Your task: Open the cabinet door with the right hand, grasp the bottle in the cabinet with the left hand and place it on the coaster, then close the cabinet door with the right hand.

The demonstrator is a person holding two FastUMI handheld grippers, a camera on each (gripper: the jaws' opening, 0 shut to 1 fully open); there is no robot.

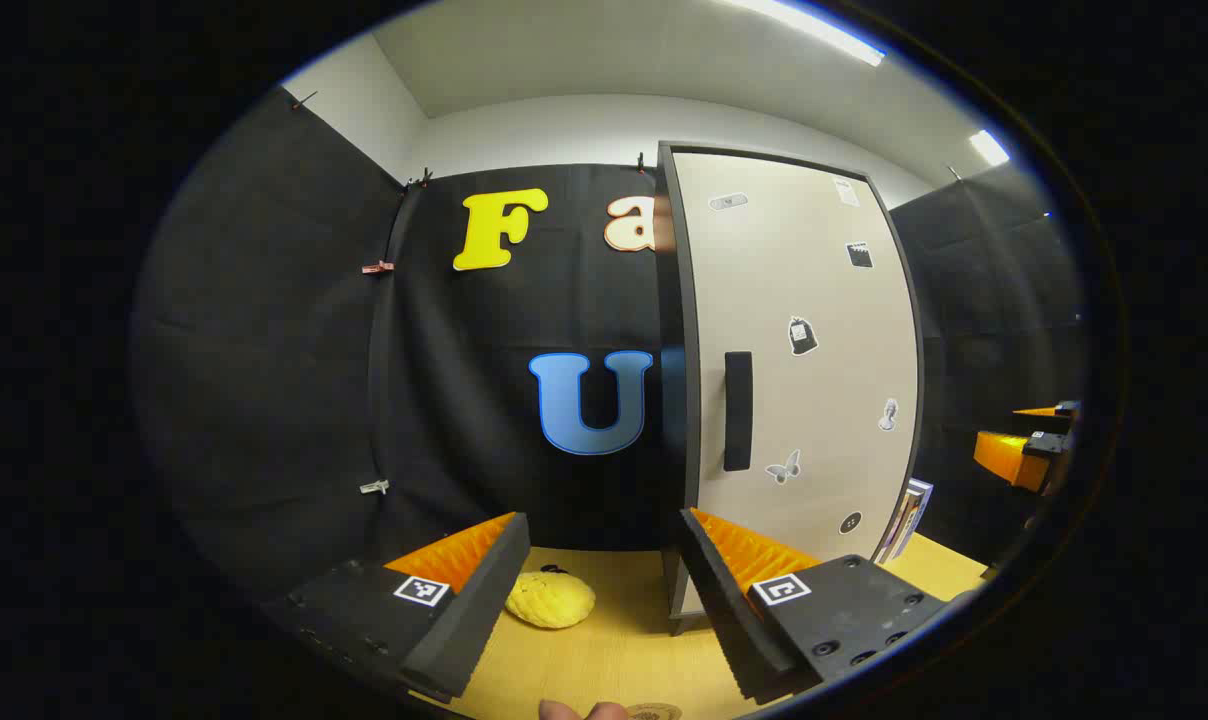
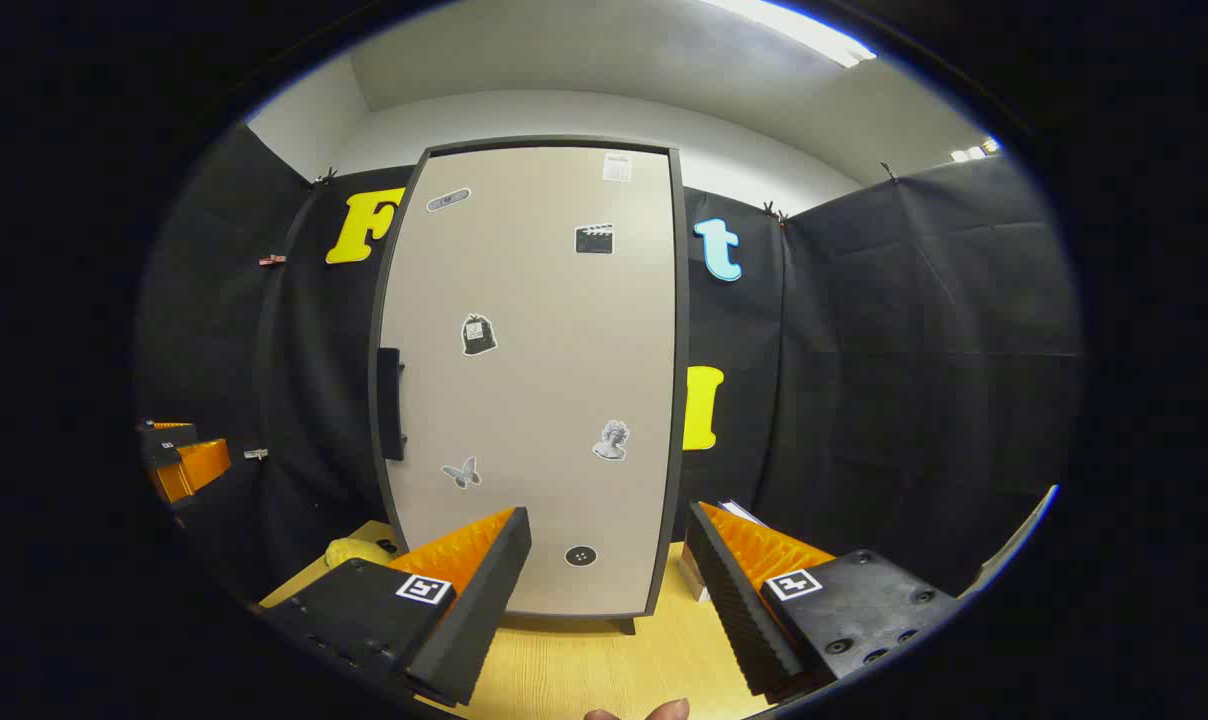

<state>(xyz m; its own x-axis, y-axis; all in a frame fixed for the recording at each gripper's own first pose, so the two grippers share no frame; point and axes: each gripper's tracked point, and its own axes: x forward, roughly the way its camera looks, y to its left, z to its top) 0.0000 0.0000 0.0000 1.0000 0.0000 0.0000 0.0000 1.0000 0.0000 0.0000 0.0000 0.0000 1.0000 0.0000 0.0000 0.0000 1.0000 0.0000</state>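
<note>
a yellow knitted-looking lump [image 1: 551, 599] lies on the wooden table [image 1: 614, 650], near the black cloth wall [image 1: 264, 380]. small clips [image 1: 375, 487] pin that cloth at its seams. a stack of flat, book-like things [image 1: 908, 518] leans at the far right of the table. ceiling light strips [image 1: 814, 25] glow above white walls [image 1: 544, 125].
</note>
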